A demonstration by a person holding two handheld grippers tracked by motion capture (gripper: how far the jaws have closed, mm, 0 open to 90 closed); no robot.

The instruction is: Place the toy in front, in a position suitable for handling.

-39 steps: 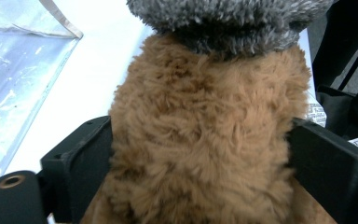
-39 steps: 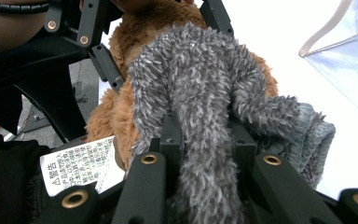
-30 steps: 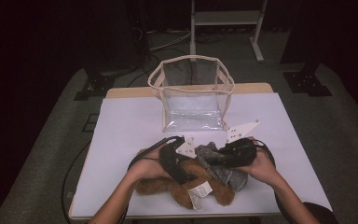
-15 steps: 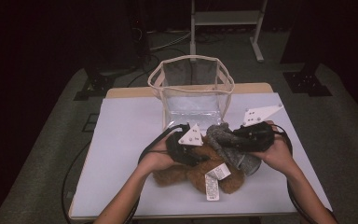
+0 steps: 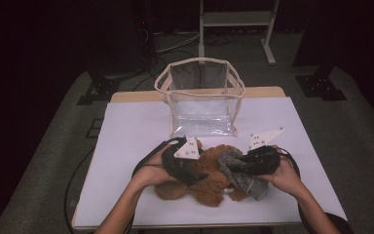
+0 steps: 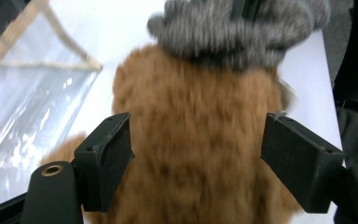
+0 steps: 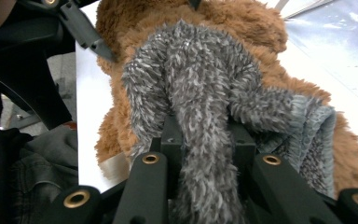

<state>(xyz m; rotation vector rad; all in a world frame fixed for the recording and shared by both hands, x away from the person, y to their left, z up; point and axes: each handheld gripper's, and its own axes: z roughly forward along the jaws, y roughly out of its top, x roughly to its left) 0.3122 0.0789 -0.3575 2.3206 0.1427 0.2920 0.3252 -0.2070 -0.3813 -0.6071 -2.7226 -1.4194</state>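
Half a second ago the left tongs [image 5: 191, 163] sat higher up, close to the bag, and now they are lower, over the toy. Their jaws have just been opening. The brown fluffy teddy bear [image 6: 196, 154] sits between the two black jaws. The left jaw is right at the fur and the right jaw stands a little off it, so the bear is not squeezed. The right tongs [image 5: 246, 163] have moved too. Before, they were farther to the upper right, and now they are low, right of the middle of the high view.

The right tongs [image 7: 200, 140] are nearly closed and pinch a fold of the grey fuzzy cloth [image 7: 200, 88]. The cloth runs up between their jaws and lies across the bear [image 7: 242, 28].

In the high view the bear [image 5: 204, 183] lies low in the middle of the picture, on the white desk [image 5: 131, 136]. The grey cloth [image 5: 238, 175] is on its right side, touching it. Both hands [image 5: 151, 173] come in from the bottom edge.

The clear plastic bag with the cream trim [image 5: 202, 97] stands open just above the bear, in the middle of the picture. It has not moved.
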